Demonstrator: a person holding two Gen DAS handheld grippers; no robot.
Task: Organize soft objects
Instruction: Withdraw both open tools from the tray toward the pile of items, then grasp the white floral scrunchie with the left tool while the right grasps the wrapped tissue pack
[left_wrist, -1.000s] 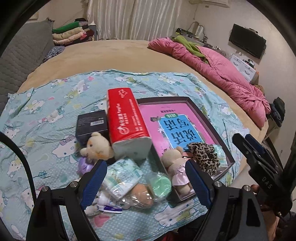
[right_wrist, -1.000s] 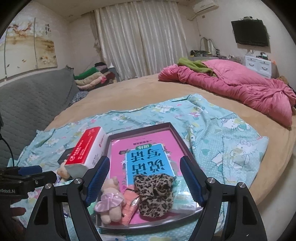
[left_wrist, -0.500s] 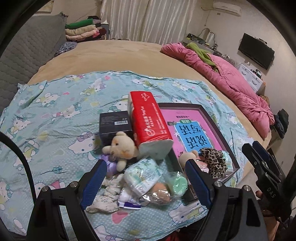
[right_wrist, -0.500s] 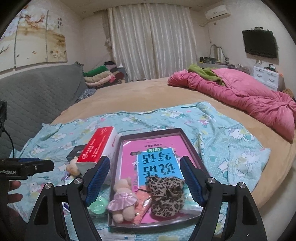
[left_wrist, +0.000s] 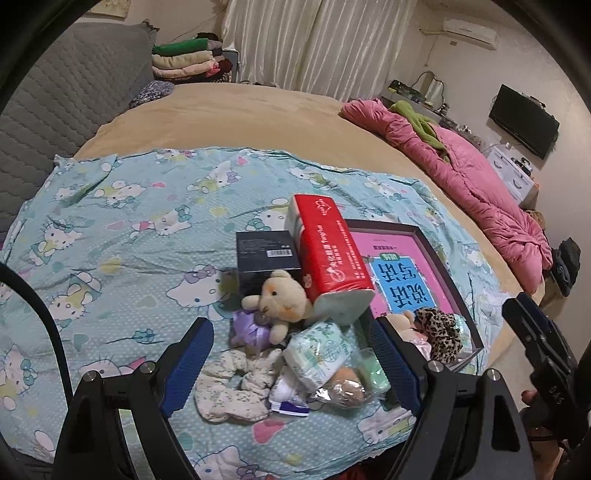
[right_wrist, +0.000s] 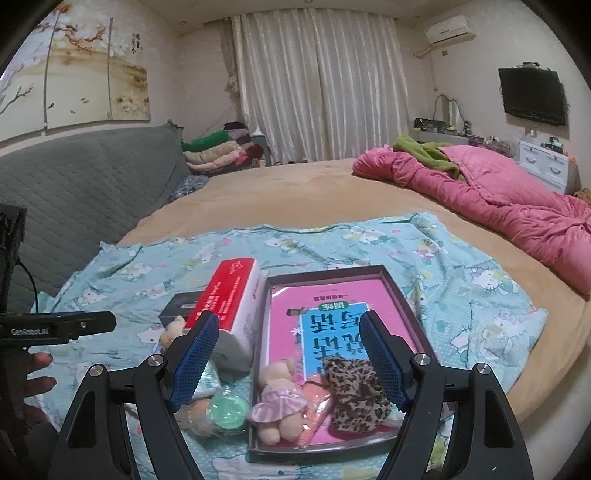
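Note:
A dark tray (right_wrist: 402, 295) with a pink book lies on the Hello Kitty sheet (left_wrist: 129, 236). In it sit a small bear in a pink dress (right_wrist: 279, 402) and a leopard scrunchie (right_wrist: 356, 395). Left of the tray lie a cream bear in purple (left_wrist: 277, 304), a floral scrunchie (left_wrist: 229, 391), a wipes pack (left_wrist: 319, 354), bagged sponges (left_wrist: 351, 387) and a red tissue pack (left_wrist: 328, 251). My left gripper (left_wrist: 293, 369) is open and empty above this pile. My right gripper (right_wrist: 290, 362) is open and empty above the tray's near end.
A black box (left_wrist: 266, 254) lies behind the cream bear. A pink quilt (right_wrist: 498, 206) lies at the far right of the bed. Folded clothes (right_wrist: 218, 151) and a grey headboard (right_wrist: 74, 184) stand at the back left. The bed edge is near the tray's right side.
Both grippers have pulled back and tilted up. The left view has shifted so the pile sits farther right, and the floral scrunchie has come into view. Nothing was picked up.

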